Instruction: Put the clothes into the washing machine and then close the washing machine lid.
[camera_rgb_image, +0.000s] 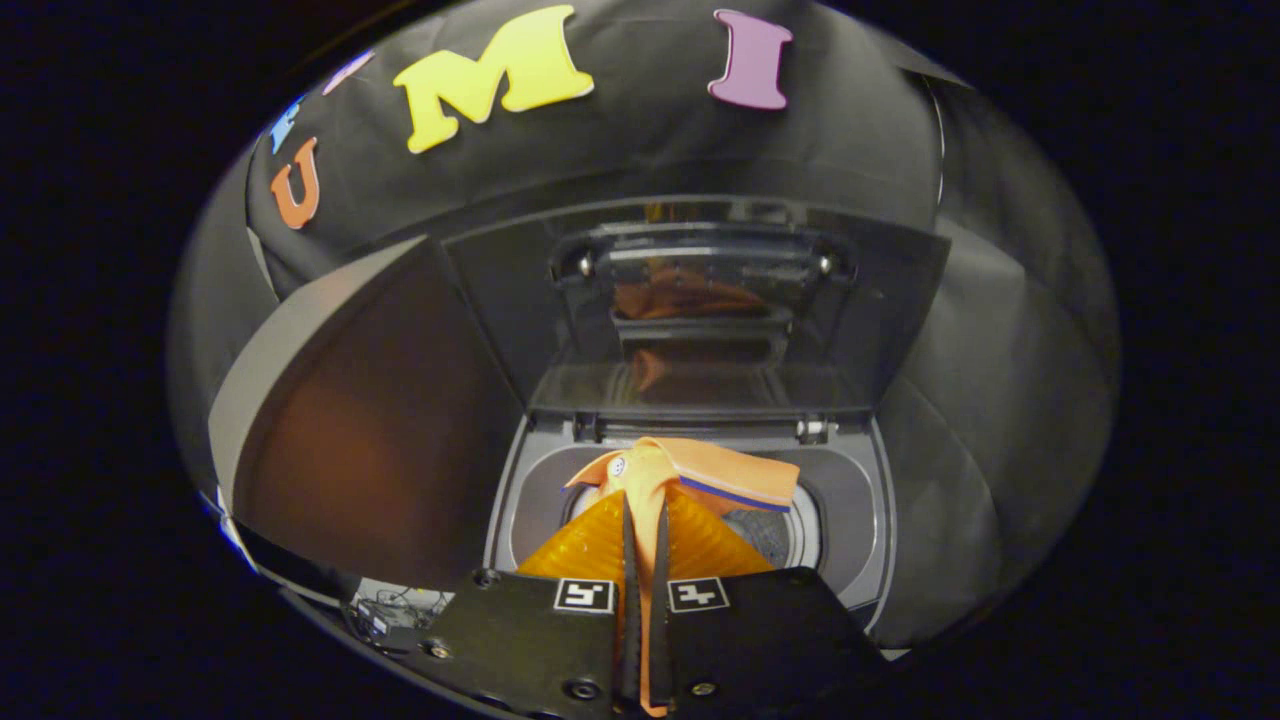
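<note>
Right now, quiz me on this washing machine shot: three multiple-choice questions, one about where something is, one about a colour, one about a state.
1. Where is the shirt?
A. Pinched between the gripper fingers, hanging over the drum opening
B. Draped over the raised lid
C. Lying on the floor

2. What is the shirt's main colour?
A. Green
B. Orange
C. White

3. How is the washing machine lid?
A. Shut flat
B. Taken off
C. Raised open behind the drum

Answers: 1 A, cloth runs down between both closed fingers above the drum; 2 B, collar and body are orange with a dark stripe; 3 C, the lid stands up on its hinges.
</note>
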